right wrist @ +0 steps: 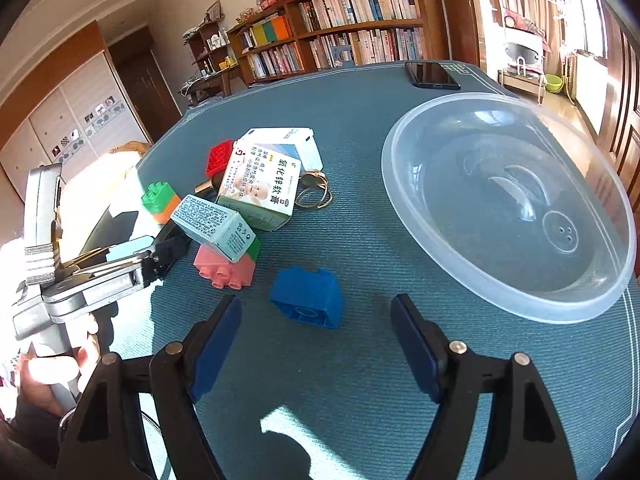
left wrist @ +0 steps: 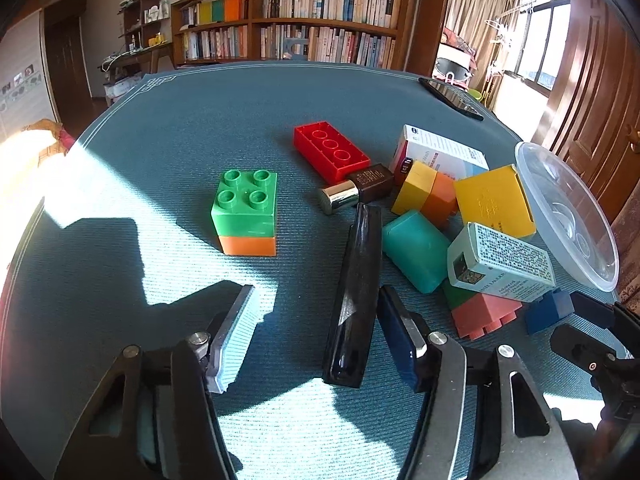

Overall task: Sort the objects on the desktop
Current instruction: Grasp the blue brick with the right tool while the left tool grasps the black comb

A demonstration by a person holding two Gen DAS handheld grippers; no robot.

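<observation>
Jaws of both grippers gape; one blue brick (right wrist: pixel 307 298), one clear bowl (right wrist: pixel 508 204).

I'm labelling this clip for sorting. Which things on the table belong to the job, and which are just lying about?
For sorting: green-and-orange brick, red brick, blue brick, black case, ointment box, clear bowl.

Lying about: phone, bookshelf.

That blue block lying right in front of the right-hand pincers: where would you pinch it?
Across its two flat side walls, coming straight ahead and down. The blue block lies tipped, its hollow underside facing the right gripper, whose open jaws stand wider than it. Nothing touches its sides.
</observation>
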